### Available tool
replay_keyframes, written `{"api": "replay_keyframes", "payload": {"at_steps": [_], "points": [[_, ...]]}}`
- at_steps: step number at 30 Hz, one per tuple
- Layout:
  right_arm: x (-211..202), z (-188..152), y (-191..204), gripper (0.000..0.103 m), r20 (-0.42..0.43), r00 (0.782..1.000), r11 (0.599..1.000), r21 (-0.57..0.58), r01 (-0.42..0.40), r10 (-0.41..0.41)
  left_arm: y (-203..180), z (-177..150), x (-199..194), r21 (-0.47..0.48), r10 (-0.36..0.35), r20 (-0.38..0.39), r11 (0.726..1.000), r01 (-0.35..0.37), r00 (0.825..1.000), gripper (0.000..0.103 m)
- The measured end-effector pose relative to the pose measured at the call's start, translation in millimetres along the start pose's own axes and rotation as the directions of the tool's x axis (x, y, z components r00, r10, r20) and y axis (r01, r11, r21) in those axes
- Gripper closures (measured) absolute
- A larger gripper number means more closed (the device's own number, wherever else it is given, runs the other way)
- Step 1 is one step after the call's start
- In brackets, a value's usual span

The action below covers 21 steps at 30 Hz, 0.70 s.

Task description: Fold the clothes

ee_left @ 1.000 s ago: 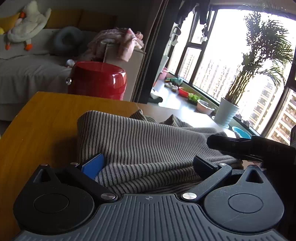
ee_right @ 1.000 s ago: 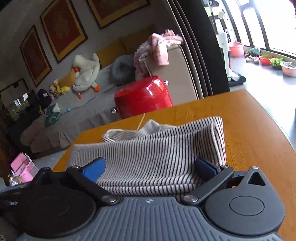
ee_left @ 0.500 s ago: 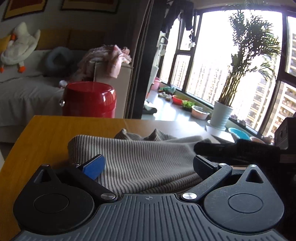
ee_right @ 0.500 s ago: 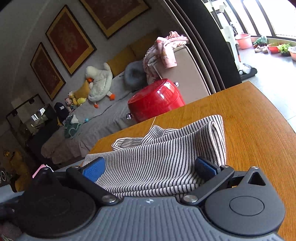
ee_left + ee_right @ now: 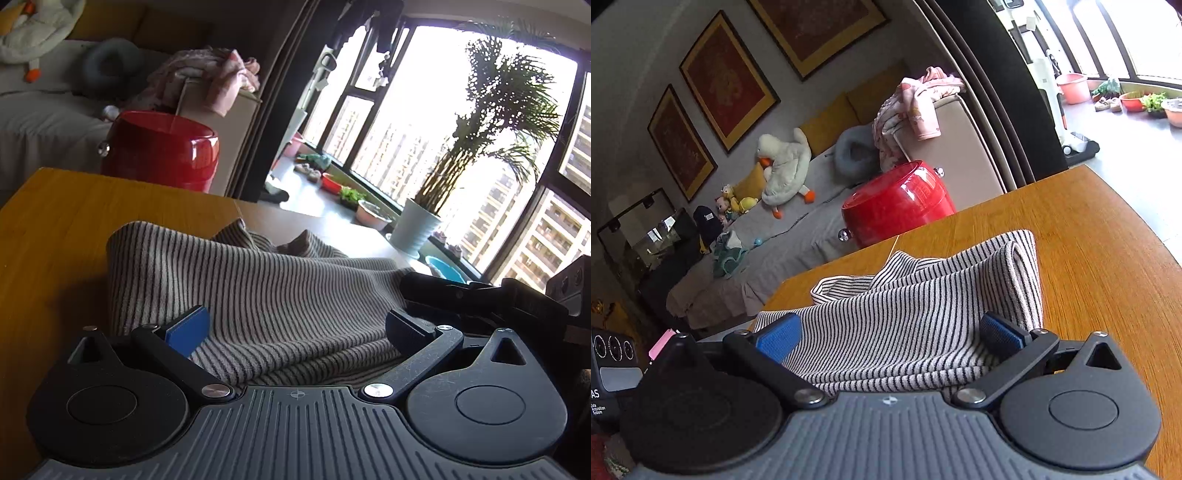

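On the wooden bench, your striped garment lies folded in a thick bundle, its doubled edge toward the 1 o'clock side of the right wrist view and a loose neckline poking up at 11 o'clock. Your right tool sits with its blue pads spread wide, one pad at 9 o'clock and the other at 3 o'clock, the cloth running between them and under the body of the tool; nothing is pinched. Your left tool is likewise spread apart, the near hem of the garment filling the gap between its pads without being clamped. In the left wrist view the right tool's black arm reaches in from 3 o'clock, just beside the cloth's right end. Beyond the bench's far edge at 11 o'clock stands a red stool, and at 2 o'clock a potted palm by the window.
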State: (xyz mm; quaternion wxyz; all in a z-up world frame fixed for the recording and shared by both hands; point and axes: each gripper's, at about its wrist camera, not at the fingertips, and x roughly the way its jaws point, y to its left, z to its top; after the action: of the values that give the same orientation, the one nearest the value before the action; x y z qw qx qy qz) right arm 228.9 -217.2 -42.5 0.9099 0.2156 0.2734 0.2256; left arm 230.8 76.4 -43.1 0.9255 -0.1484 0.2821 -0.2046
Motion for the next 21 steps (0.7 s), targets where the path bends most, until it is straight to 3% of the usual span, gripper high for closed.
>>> {"api": "replay_keyframes", "payload": {"at_steps": [4,9,11,13,14,19,21], "points": [[2,12,6,0.0,-0.094,0.995,0.999,-0.048,0.014,-0.019,3,-2,-4,-0.025,-0.021,0.011,0.999,0.022,1.0,0.0],[-14,12,21,0.0,-0.099,0.983,0.986,-0.083,0.144,-0.152,3,-2,-4,-0.021,-0.018,0.011,1.0,0.018,1.0,0.0],[-11,3,29,0.0,-0.089,0.958,0.95,-0.181,0.254,-0.273,4,-2,-6,-0.032,-0.026,0.019,0.999,0.027,0.999,0.0],[-1,-10,25,0.0,-0.139,0.921,0.917,-0.226,0.329,-0.365,8,-2,-11,-0.056,-0.043,0.043,0.997,0.045,0.998,0.0],[-5,-15,24,0.0,-0.102,0.929,0.918,-0.225,0.326,-0.355,10,-1,-14,-0.071,-0.052,0.062,0.996,0.057,0.997,0.0],[-9,-11,14,0.0,-0.101,0.943,0.938,-0.181,0.296,-0.318,24,10,-24,-0.173,-0.041,0.169,0.982,0.07,0.985,0.0],[-7,-10,14,0.0,-0.112,0.941,0.935,-0.195,0.296,-0.321,31,8,-14,-0.192,-0.026,0.119,0.98,0.049,0.993,0.0]]}}
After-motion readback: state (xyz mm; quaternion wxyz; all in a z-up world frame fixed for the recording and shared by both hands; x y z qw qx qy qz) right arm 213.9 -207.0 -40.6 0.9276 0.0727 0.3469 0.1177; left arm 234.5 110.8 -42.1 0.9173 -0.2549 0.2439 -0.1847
